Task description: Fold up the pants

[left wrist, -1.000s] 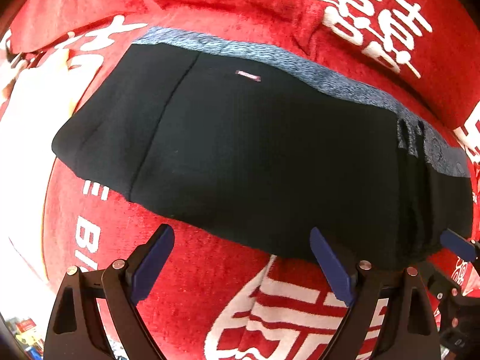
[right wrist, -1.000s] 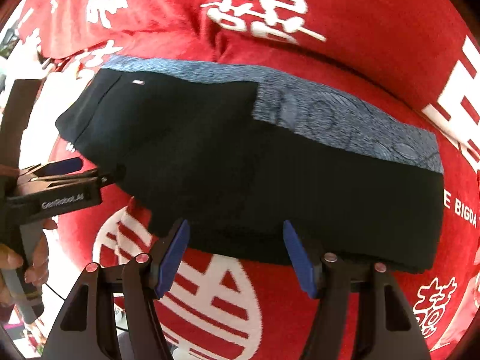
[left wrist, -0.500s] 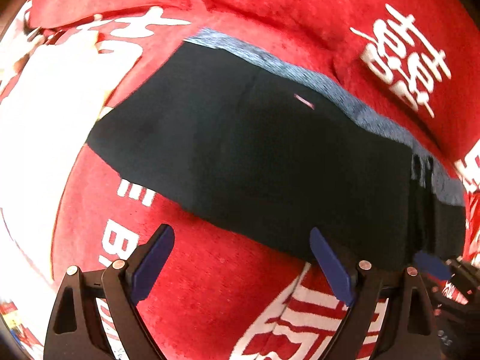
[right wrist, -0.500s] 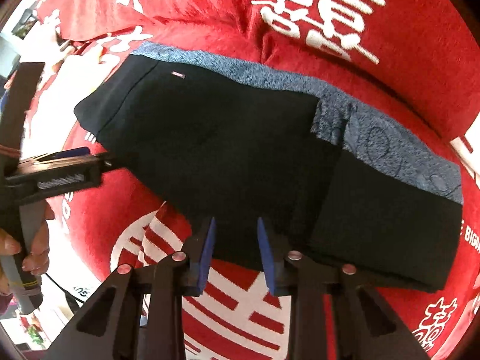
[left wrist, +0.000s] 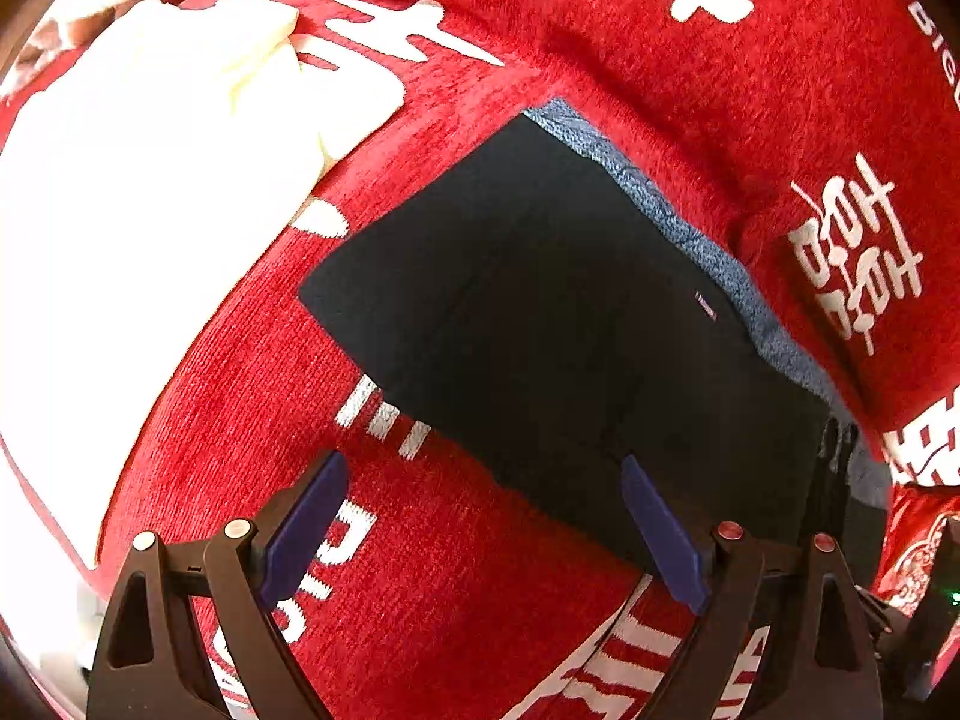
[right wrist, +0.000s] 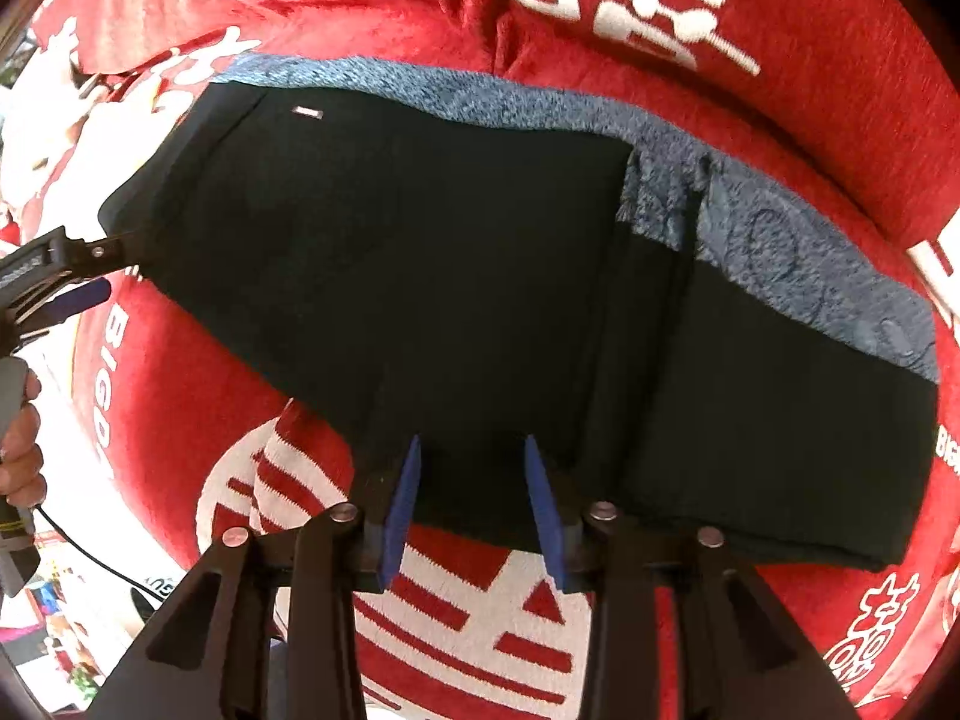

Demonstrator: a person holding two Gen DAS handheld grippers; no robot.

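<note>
Folded black pants point(right wrist: 480, 276) on a red blanket point(right wrist: 180, 384) – right gripper point(right wrist: 471, 504) narrowed, just opening slightly, straddling the near hem; left gripper point(left wrist: 480, 528) wide, empty.

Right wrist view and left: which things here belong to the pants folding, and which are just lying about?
Belongs to the job:
- black pants
- right gripper, jaws astride the near hem
- left gripper, jaws wide, empty

Just lying about:
- red blanket underneath
- white cloth
</note>
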